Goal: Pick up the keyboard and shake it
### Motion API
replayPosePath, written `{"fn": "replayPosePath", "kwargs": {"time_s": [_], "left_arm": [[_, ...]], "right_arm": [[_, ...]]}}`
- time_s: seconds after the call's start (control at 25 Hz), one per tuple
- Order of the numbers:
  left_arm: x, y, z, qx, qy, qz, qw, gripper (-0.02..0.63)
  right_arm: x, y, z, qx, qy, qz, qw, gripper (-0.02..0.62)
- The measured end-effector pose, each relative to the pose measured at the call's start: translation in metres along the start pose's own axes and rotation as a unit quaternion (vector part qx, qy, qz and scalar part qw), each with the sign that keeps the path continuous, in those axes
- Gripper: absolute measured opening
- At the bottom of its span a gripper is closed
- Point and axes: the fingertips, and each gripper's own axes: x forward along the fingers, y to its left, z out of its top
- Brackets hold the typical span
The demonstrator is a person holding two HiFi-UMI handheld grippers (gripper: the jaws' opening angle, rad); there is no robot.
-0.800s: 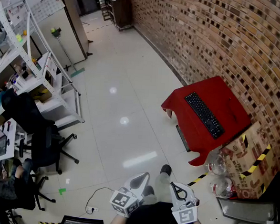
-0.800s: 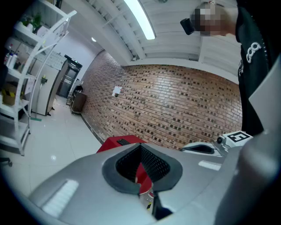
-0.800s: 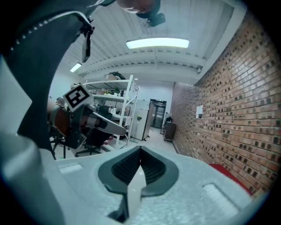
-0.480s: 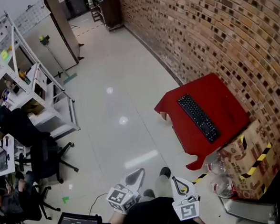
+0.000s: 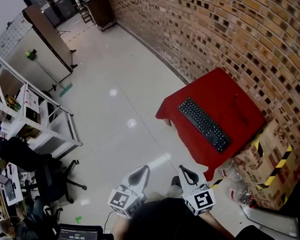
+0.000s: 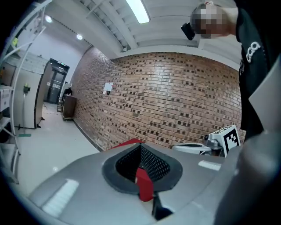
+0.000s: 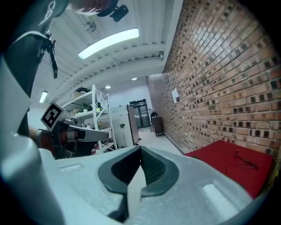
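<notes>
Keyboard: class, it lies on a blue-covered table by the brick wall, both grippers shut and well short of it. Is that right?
Not quite. The head view shows the table red-covered, not blue. The rest holds: the keyboard lies on it by the brick wall, and the left gripper and right gripper are shut, well short of it.

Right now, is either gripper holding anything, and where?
Nothing is held: the left gripper and right gripper are shut and empty; the black rectangular keyboard lies on the red table.
</notes>
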Motion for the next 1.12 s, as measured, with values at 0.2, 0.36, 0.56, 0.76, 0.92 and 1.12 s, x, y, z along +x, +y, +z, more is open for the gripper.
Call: {"fn": "replayPosePath", "kwargs": {"time_s": [0.2, 0.36, 0.56, 0.76, 0.92, 1.12], "left_arm": [[0.027, -0.003, 0.024, -0.008, 0.004, -0.027, 0.9996, 0.015], [0.045, 0.002, 0.025, 0.006, 0.02, -0.044, 0.9988, 0.015], [0.082, 0.007, 0.01, 0.018, 0.033, -0.093, 0.9949, 0.015], [0.125, 0.019, 0.031, 0.044, 0.039, -0.171, 0.9836, 0.015], [0.14, 0.048, 0.049, 0.044, 0.052, -0.211, 0.9752, 0.015], [0.152, 0.093, 0.066, 0.034, 0.07, -0.251, 0.9648, 0.015]], "right_arm": [[0.009, -0.027, 0.008, 0.036, -0.01, -0.013, 0.999, -0.008], [0.014, -0.039, 0.004, 0.053, -0.004, -0.033, 0.998, -0.008], [0.007, -0.072, -0.005, 0.068, -0.002, -0.092, 0.993, -0.008], [0.03, -0.097, 0.012, 0.074, -0.015, -0.167, 0.983, -0.008], [0.07, -0.094, 0.021, 0.084, -0.015, -0.198, 0.977, -0.008], [0.116, -0.085, 0.037, 0.085, -0.02, -0.235, 0.968, -0.008]]}}
